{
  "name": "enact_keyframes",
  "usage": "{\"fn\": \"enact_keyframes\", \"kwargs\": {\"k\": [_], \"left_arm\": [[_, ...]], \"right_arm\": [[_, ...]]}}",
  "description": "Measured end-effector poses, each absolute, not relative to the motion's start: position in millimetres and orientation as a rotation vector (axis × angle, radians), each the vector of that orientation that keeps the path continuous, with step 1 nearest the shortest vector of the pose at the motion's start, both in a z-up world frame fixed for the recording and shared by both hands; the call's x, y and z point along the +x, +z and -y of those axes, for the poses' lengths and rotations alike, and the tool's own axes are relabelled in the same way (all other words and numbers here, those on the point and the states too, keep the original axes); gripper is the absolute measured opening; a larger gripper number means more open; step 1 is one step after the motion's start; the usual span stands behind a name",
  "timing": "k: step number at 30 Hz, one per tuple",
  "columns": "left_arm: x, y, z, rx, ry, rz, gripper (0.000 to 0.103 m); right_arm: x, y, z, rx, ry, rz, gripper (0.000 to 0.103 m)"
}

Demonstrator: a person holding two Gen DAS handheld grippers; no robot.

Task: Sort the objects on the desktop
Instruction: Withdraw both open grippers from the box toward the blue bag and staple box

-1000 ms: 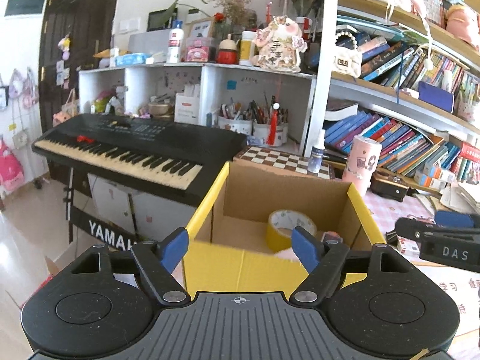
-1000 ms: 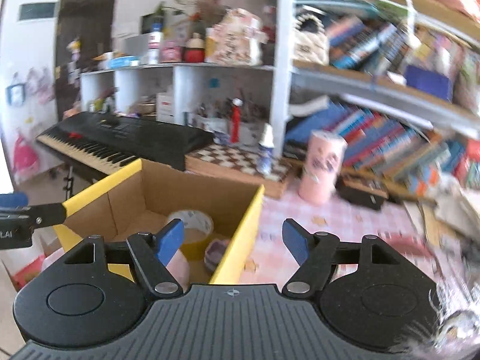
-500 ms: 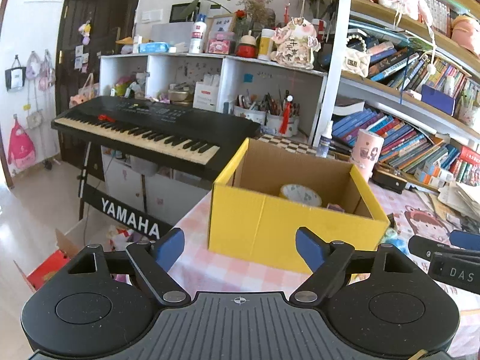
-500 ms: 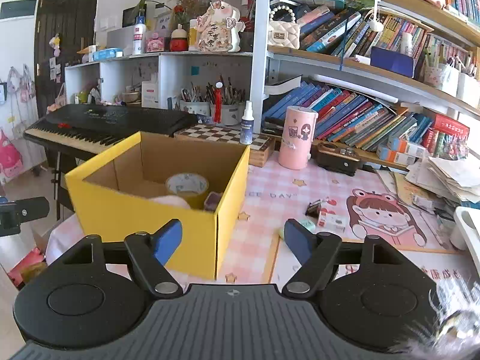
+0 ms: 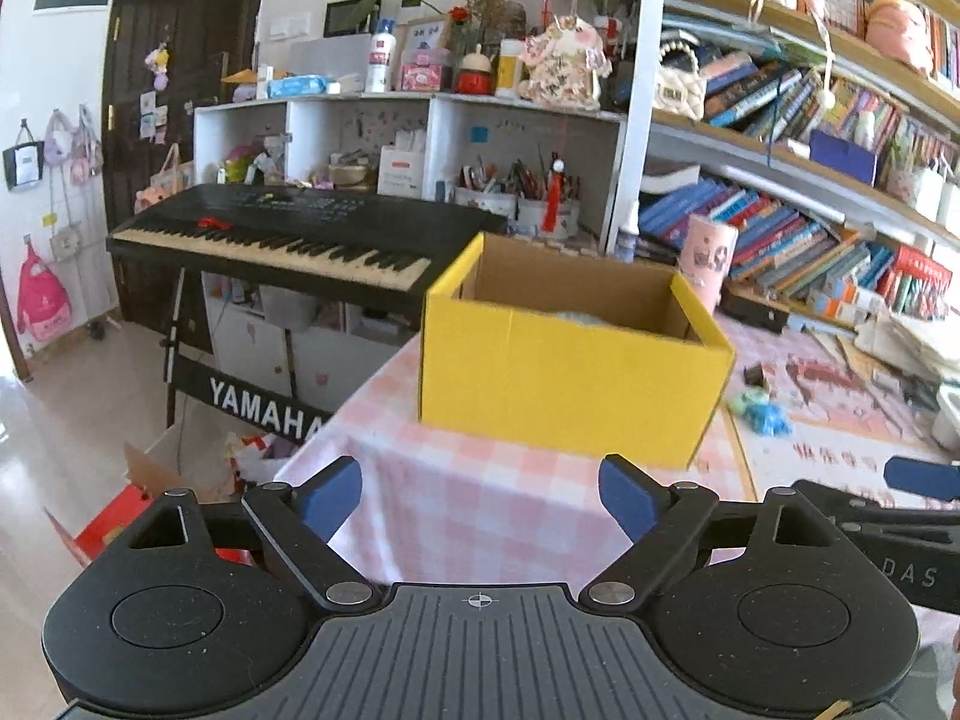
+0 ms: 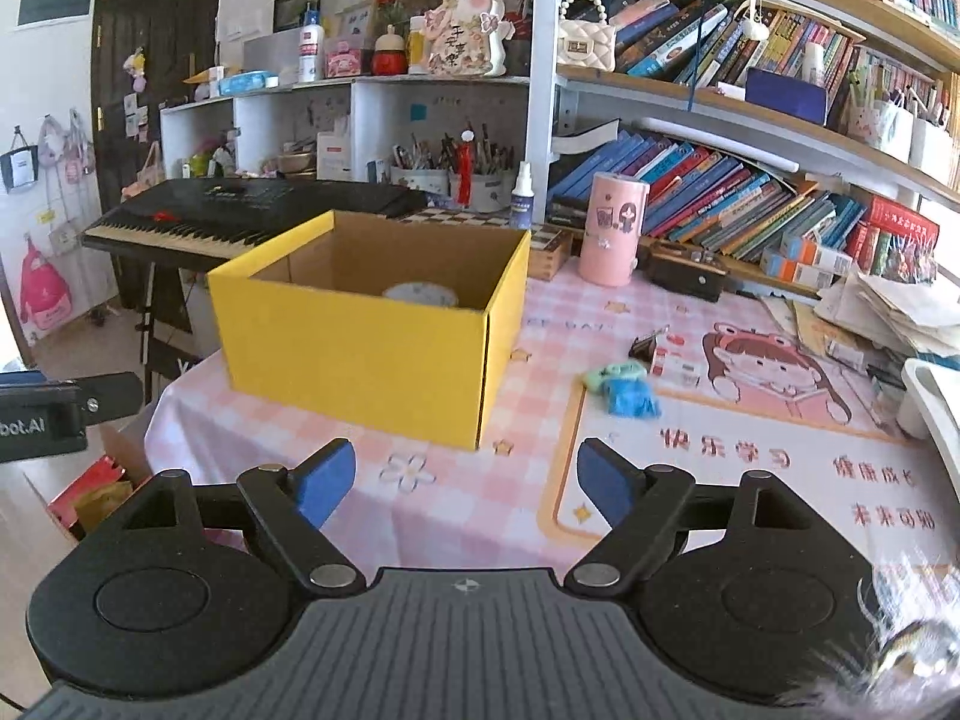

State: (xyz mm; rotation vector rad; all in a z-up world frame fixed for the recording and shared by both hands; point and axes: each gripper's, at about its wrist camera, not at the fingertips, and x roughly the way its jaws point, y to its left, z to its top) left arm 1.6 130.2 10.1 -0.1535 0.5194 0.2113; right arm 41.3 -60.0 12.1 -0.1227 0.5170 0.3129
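1. Left wrist view: left tool (image 5: 480,495), jaws opening and empty, hovers over the pink checked tabletop (image 5: 480,516) before a yellow cardboard box (image 5: 570,378).
2. Right wrist view: right tool (image 6: 465,483), jaws opening, empty; a tape roll (image 6: 420,294) lies inside the box, blue-green cloth (image 6: 624,390) beside it.

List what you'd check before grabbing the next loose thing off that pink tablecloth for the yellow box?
1. Left gripper empty, jaws opening: ok.
2. Right gripper empty, jaws opening: ok.
3. Yellow box open-topped, upright: ok.
4. Room left in the box beside the tape roll: cannot tell.
5. Blue-green crumpled item lies clear of the box: ok.
6. Black binder clip reachable, nothing on it: ok.
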Motion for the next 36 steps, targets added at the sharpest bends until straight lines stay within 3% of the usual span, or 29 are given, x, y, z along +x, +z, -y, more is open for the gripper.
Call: {"fn": "enact_keyframes", "kwargs": {"k": [20, 36], "left_arm": [[-3.8, -11.8, -77.6, -0.070, -0.001, -0.648, 0.089], [32.6, -13.8, -31.6, 0.000, -0.141, -0.670, 0.089]], "right_arm": [[-6.4, -6.2, 104.6, -0.098, 0.163, -0.606, 0.084], [8.8, -8.0, 151.0, -0.042, 0.027, -0.631, 0.084]]}}
